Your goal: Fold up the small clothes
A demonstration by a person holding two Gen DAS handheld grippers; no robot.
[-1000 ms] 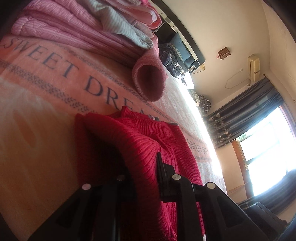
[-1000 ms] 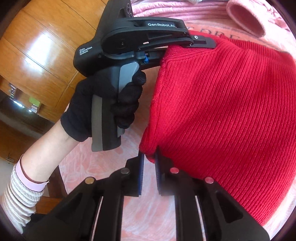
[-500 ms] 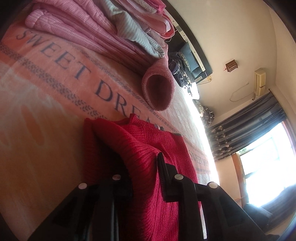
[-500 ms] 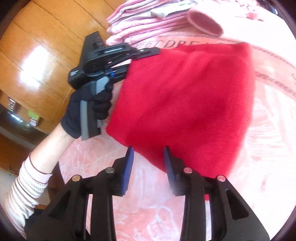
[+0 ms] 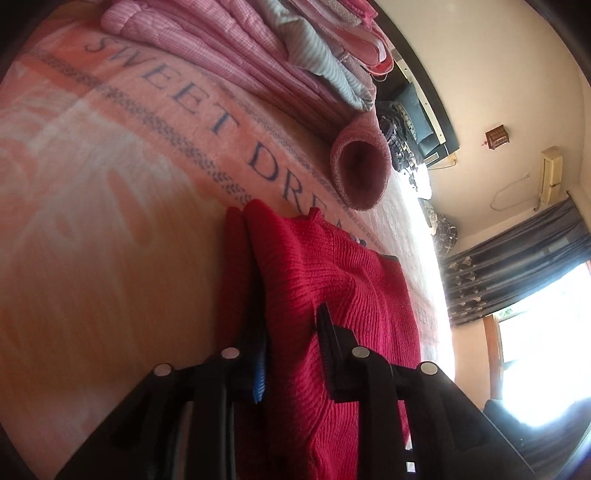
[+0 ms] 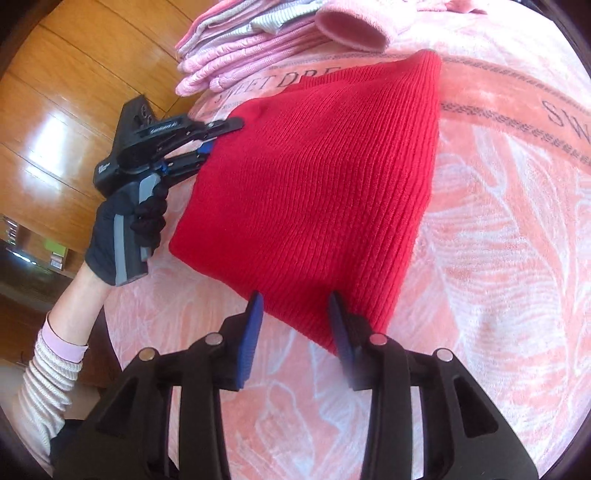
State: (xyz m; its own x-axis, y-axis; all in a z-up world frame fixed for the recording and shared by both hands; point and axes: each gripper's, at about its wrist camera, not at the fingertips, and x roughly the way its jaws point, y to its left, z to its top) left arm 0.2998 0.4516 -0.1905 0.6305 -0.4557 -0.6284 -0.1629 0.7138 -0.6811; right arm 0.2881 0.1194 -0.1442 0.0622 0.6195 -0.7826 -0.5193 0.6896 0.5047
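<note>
- A red ribbed knit garment (image 6: 314, 184) is seen folded into a flat, roughly four-sided shape.
- It is spread on the pink blanket (image 6: 498, 277), beside the printed lettered border band.

Open blanket (image 6: 498, 295) is left free to the right of the red sweater (image 6: 314, 192). The far side is blocked by a stack of folded clothes (image 6: 240, 48) and a pink rolled piece (image 6: 351, 26).
</note>
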